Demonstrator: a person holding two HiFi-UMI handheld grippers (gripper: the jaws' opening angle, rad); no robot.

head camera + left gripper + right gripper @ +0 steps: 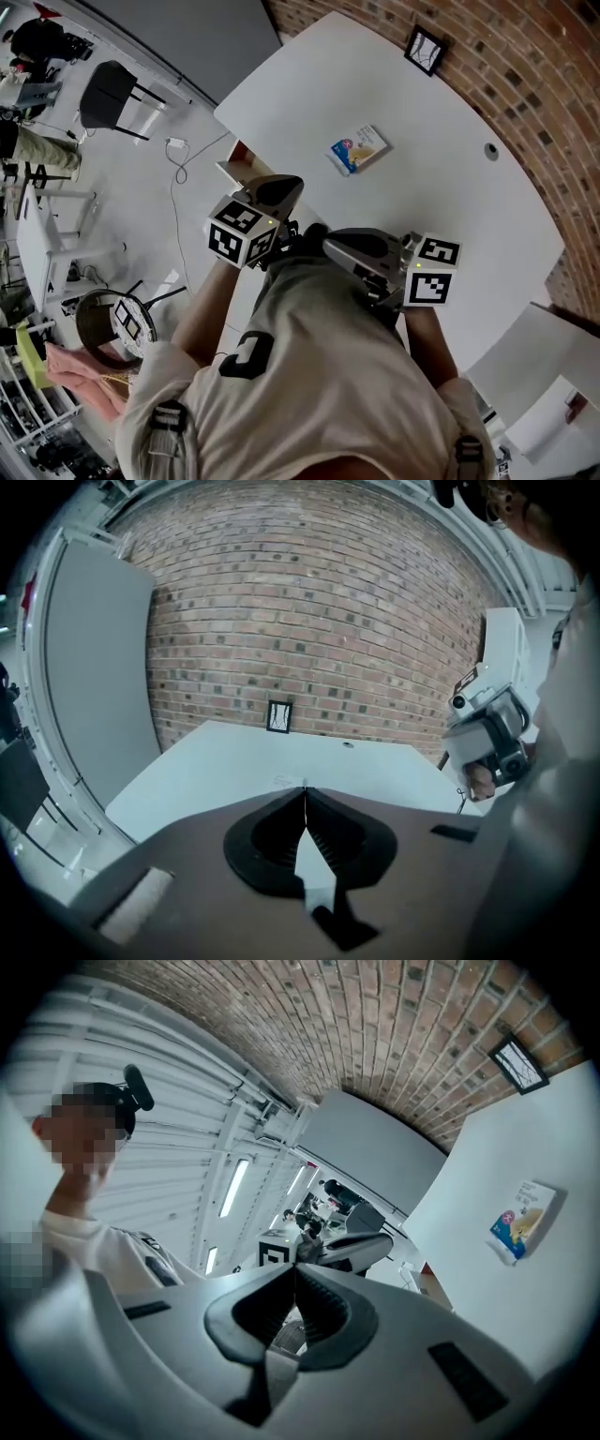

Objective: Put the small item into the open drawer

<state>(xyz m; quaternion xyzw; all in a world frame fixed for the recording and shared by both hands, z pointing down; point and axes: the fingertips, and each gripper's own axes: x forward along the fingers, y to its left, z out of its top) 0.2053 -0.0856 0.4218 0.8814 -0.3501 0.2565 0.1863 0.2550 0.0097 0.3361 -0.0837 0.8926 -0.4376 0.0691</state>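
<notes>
With the left gripper (305,803) and right gripper (295,1274) both held clenched on nothing, the small packet (357,150) is left untouched on the white table (431,178), upper centre of the head view; an approach with opened jaws is judged next.

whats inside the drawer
Only a brown strip of the drawer shows at the table edge, with nothing visible in it. The left gripper covers the rest, so its contents can't be told.
</notes>
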